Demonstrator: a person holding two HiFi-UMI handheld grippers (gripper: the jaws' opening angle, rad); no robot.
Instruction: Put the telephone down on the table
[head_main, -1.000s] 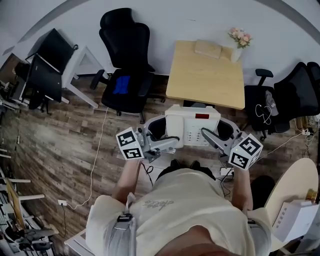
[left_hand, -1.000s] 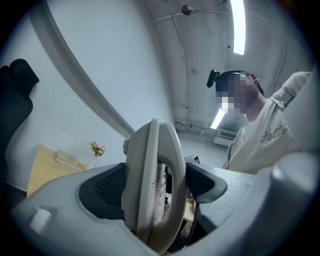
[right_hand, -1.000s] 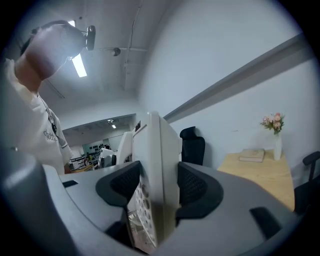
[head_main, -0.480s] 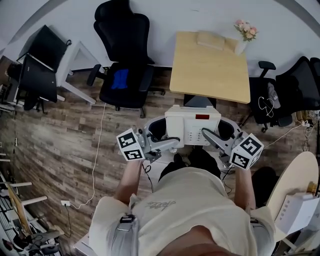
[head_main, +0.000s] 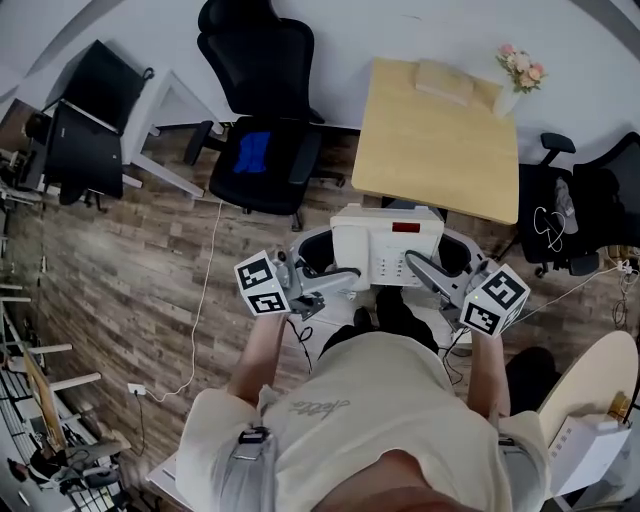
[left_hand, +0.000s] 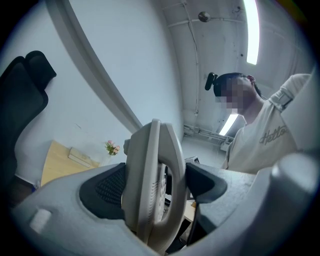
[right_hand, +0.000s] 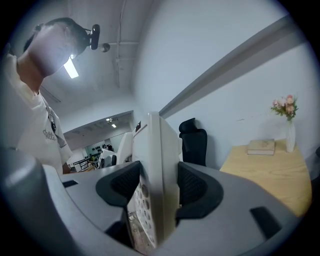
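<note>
Left tongs (head_main: 348, 278), right tongs (head_main: 411, 264) on crosswise telephone (head_main: 386, 243)

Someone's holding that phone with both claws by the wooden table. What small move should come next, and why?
Probably carry it forward a little, over the bare near part of the table, then lower. The left gripper and right gripper each clamp a side of the telephone, which seems to hang just short of the tabletop's near edge. The book and flower vase stand at the far edge.

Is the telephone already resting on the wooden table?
No: the head view shows the telephone clamped between the left hand-held gripper and the right hand-held gripper, short of the table and its near edge.
</note>
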